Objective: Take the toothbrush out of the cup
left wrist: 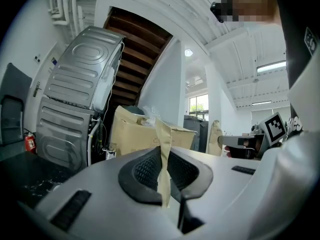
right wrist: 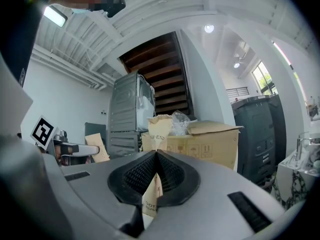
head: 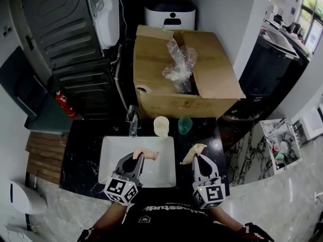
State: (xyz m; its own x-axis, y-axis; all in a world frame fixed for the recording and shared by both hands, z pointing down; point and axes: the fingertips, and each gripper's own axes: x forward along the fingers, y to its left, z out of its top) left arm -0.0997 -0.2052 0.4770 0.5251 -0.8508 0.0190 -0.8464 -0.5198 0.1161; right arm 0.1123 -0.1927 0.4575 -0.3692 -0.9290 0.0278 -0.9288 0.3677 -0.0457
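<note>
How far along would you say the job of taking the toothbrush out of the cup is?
Done, apparently: nothing sticks up from the cream cup or the green cup. In hand: the left gripper is shut on a brown paper sleeve, the right gripper on a printed paper sleeve, seemingly toothbrush packaging, both over the sink. Left: probably only setting them down.

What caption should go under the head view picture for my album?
Left gripper pinches a tan paper piece over the white sink; right gripper pinches another.
</note>
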